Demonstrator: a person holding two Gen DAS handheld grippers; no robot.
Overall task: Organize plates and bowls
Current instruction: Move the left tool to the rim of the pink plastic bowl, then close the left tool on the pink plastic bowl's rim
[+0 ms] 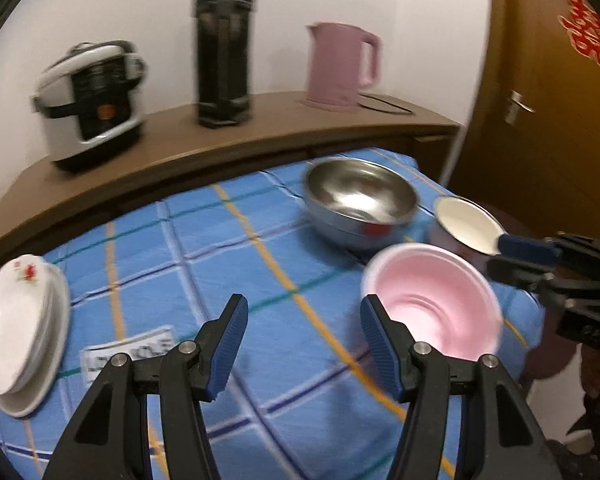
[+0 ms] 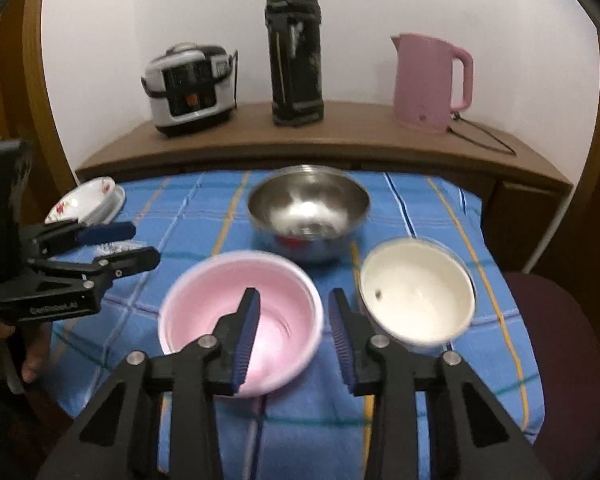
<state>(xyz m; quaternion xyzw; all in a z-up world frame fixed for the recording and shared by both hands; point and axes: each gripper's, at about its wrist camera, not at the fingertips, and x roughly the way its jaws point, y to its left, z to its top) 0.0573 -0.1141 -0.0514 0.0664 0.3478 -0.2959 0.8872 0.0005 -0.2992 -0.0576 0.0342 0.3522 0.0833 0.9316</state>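
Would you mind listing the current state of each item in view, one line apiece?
pink bowl: upright, empty, on the cloth.
steel bowl: upright, empty, nested in a second one.
white bowl: upright, almost empty, one dark speck inside.
floral plates: stacked, at the table's edge.
pink kettle: upright on the shelf, lid shut.
left gripper: open, holding nothing.
right gripper: open, empty, above the pink bowl's rim.

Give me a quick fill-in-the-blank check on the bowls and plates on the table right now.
1. The steel bowl stands behind the ____ bowl.
2. The stacked plates carry a ____ pattern.
3. The right gripper has its jaws either side of the pink bowl's ____.
4. The left gripper holds ____.

Missing words: pink; flower; rim; nothing
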